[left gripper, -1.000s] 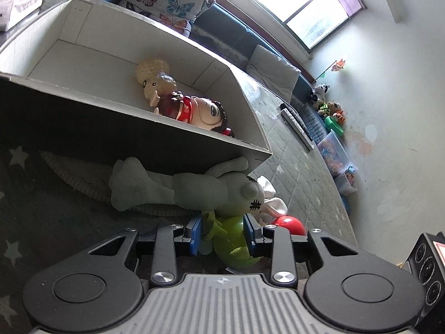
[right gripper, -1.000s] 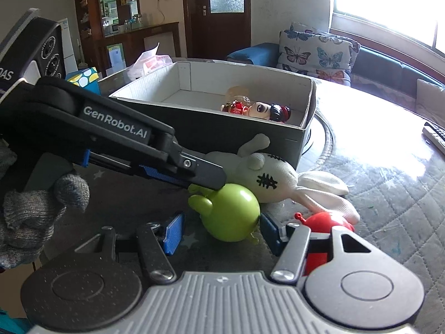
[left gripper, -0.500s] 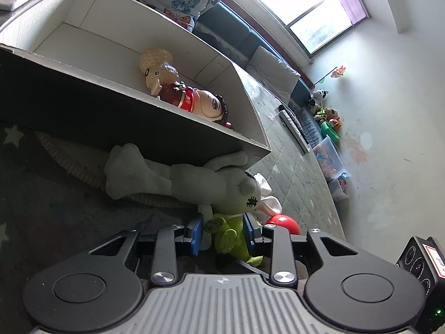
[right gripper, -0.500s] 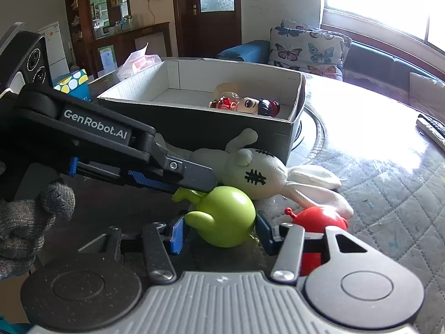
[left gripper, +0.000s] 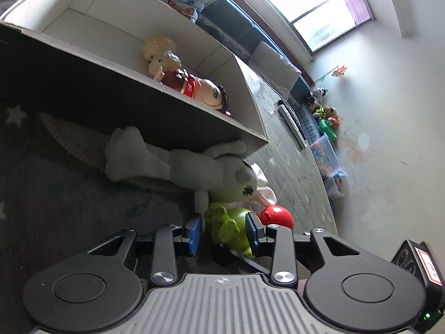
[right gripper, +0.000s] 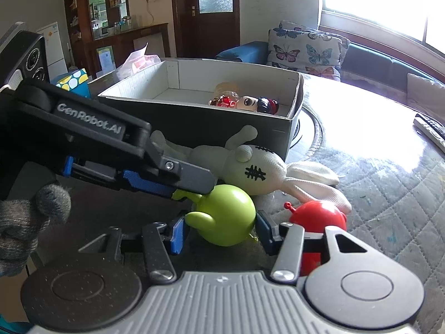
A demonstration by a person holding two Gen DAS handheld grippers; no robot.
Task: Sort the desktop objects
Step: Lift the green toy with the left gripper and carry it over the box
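The left tongs [left gripper: 224,232] are letting go: a second ago their blue pads pinched the glossy round green plastic toy [right gripper: 226,214], and now the jaws are opening, the left pad clear of it and the right pad at most brushing its flank. Meanwhile the right tongs [right gripper: 219,229], wider a second ago, have closed in and now clamp the green ball from both sides. Looks like a handover, so the right hand can likely carry it next. The toy sits on the dark tabletop [right gripper: 389,194], just in front of the open grey cardboard box [right gripper: 292,128], touching the cream knitted rabbit doll [right gripper: 250,167], with the shiny red plastic toy [right gripper: 319,217] just beside it.
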